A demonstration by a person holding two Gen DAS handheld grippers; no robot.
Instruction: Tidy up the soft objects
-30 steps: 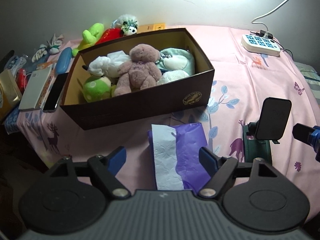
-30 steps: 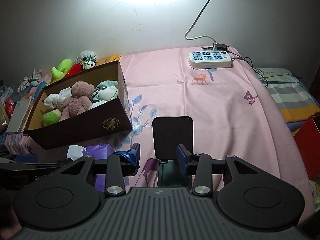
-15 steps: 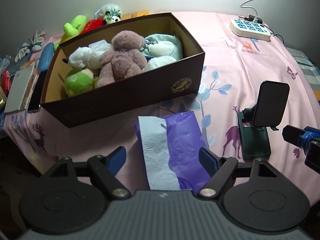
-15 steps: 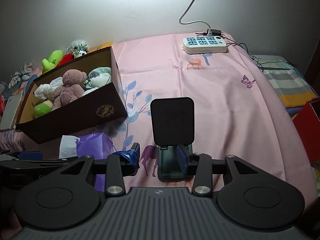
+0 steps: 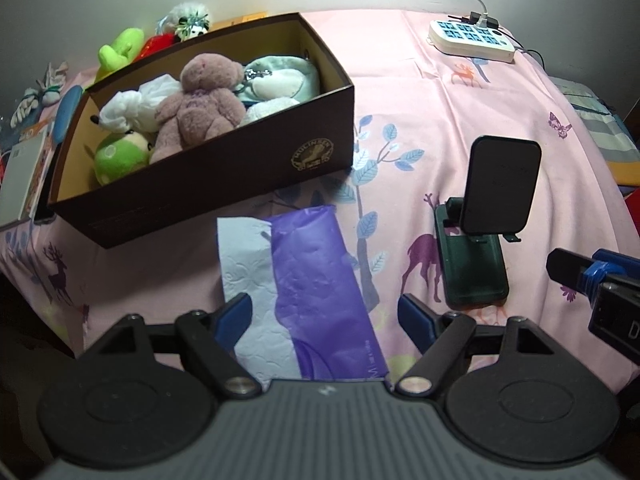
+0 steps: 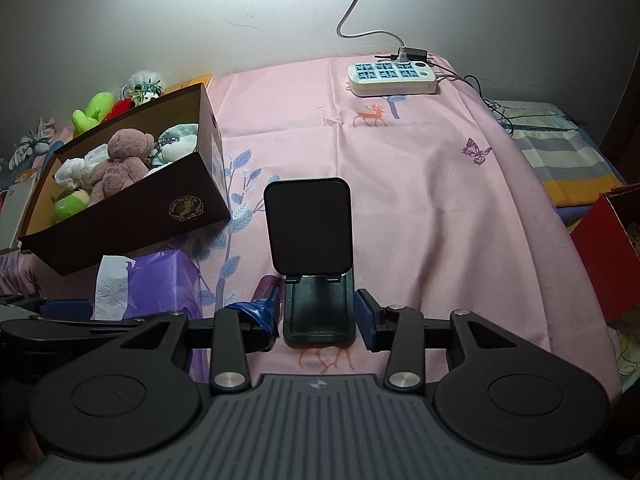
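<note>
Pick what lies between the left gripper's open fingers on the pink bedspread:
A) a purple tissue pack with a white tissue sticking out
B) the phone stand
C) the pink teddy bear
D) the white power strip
A: in the left wrist view the purple tissue pack lies flat on the bedspread between the open fingers of the left gripper, which do not touch it.

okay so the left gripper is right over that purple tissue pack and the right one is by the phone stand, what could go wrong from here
1. The tissue pack is slippery film with a loose white tissue sticking out; the left gripper, jaws open either side, may pinch only the sheet.
2. The right gripper straddles the phone stand, which looks top-heavy and may tip if nudged.
3. The brown box already looks crowded with plush toys, so the pack may sit proud.
</note>
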